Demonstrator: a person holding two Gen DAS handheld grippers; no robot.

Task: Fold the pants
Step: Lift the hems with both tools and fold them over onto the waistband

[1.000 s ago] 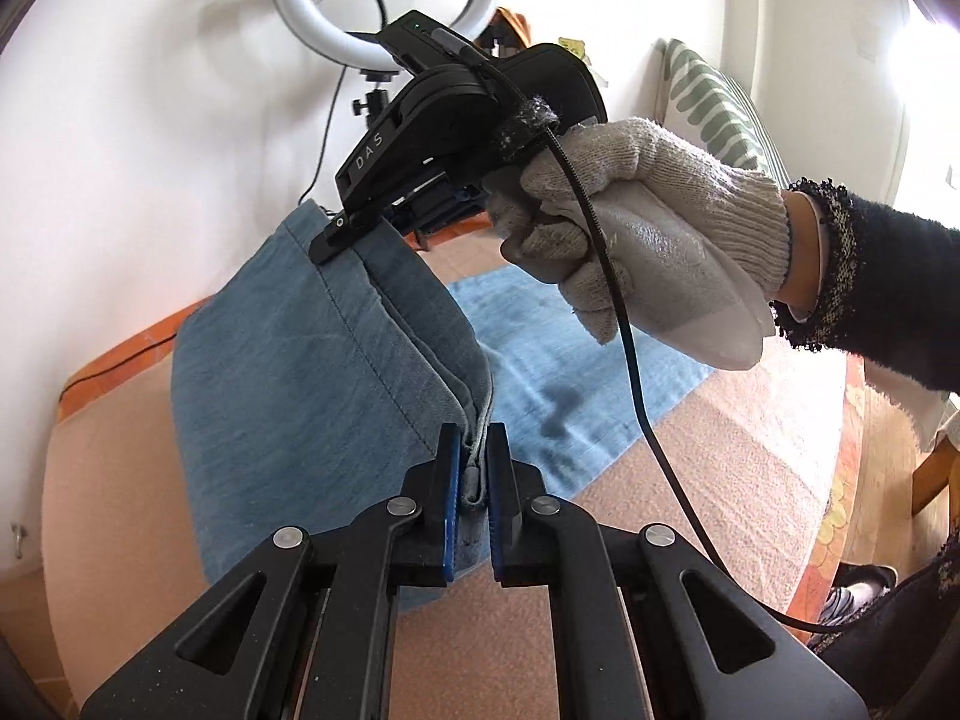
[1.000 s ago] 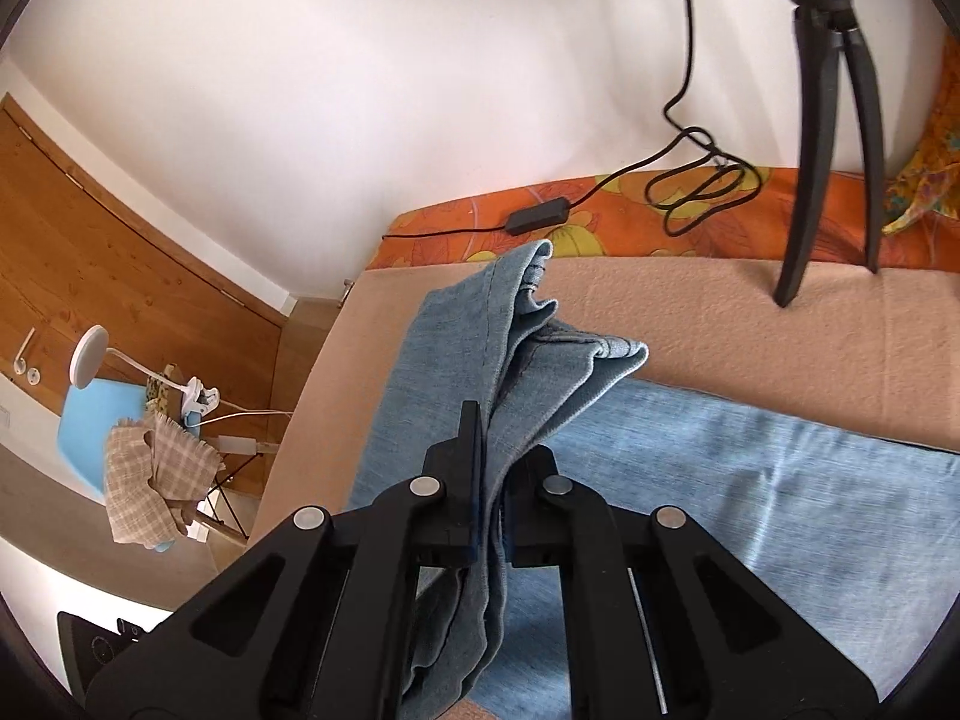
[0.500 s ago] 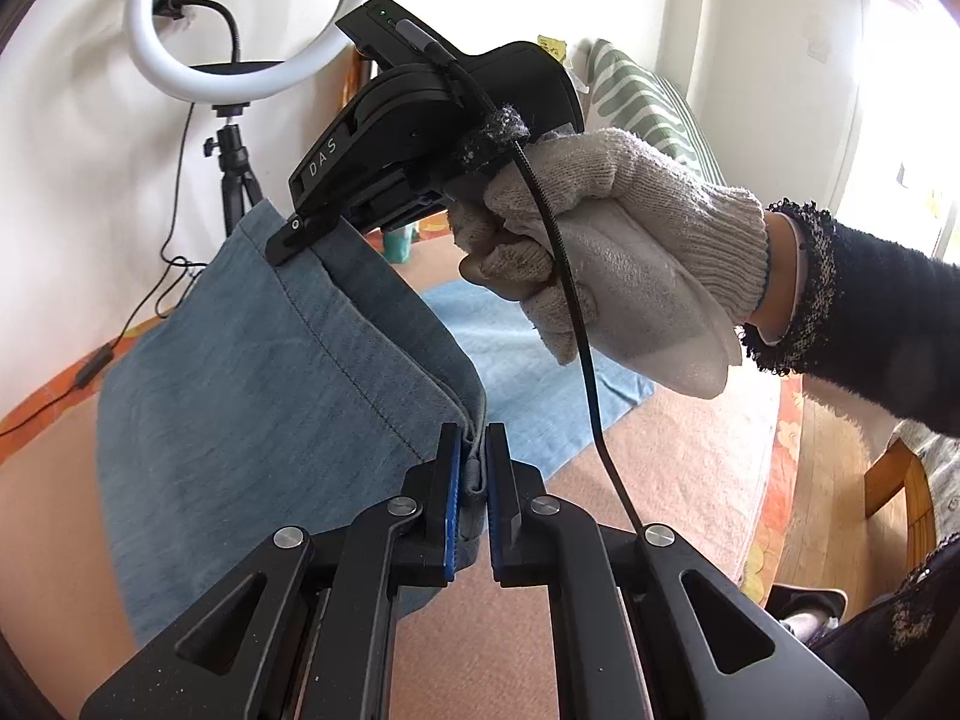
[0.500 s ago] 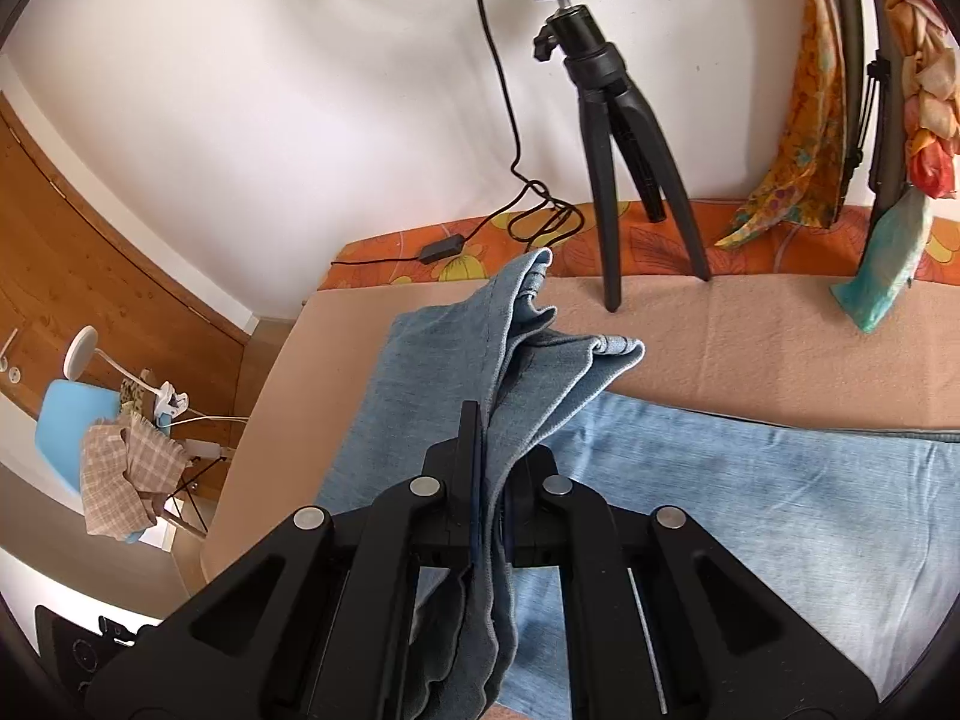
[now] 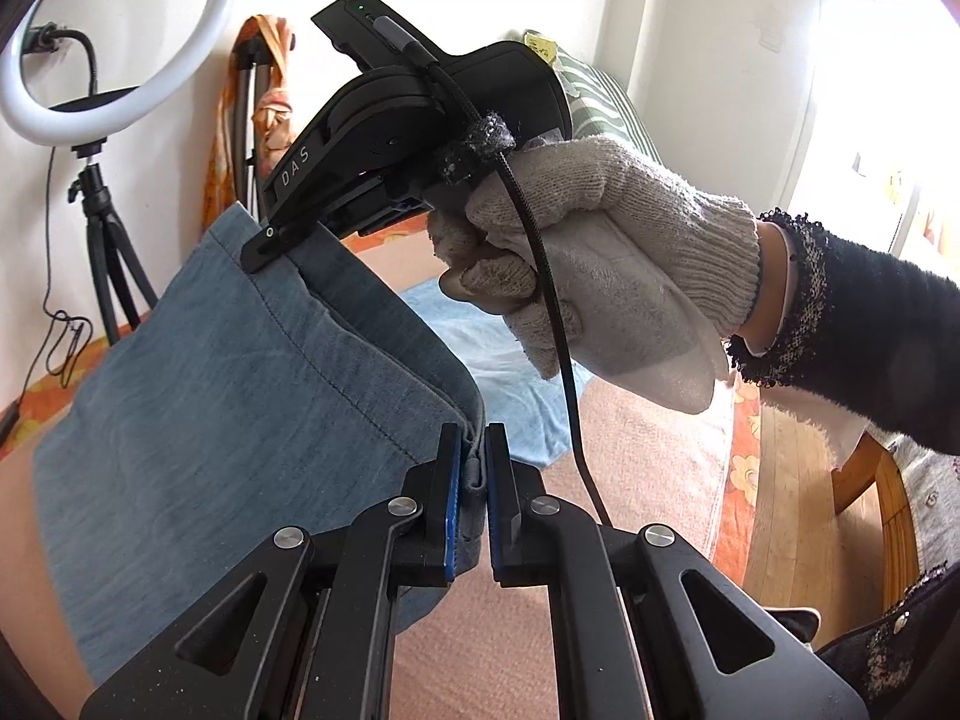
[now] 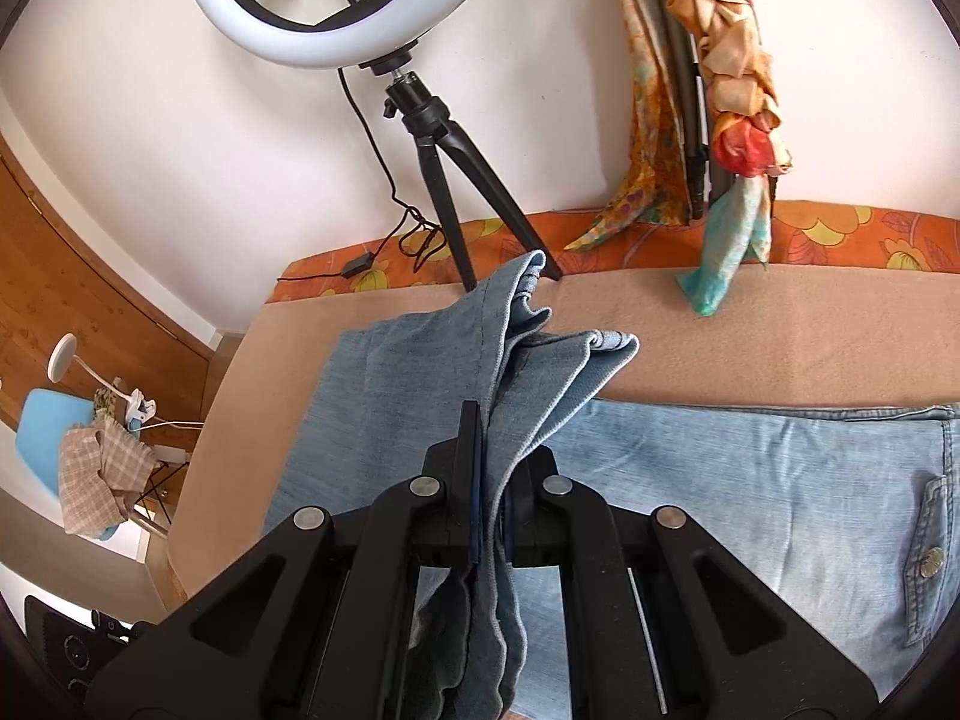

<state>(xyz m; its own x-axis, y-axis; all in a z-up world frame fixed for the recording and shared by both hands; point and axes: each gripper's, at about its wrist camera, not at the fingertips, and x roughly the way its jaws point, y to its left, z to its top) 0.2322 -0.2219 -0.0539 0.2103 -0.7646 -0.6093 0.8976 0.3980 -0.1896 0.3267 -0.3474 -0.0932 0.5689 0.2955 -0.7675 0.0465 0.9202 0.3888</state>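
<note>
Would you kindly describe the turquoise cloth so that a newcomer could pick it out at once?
Start at the ring light on its black tripod against the white wall. To its right, patterned scarves hang down over the orange floral border. The turquoise cloth dangles lowest, the only blue-green piece among orange and peach ones.

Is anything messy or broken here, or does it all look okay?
Nothing looks broken or spilled. Both claws, left and right, are shut on the hem of the jeans; at the right claw the cloth is bunched in uneven layers, so that fold might come out crooked.
</note>
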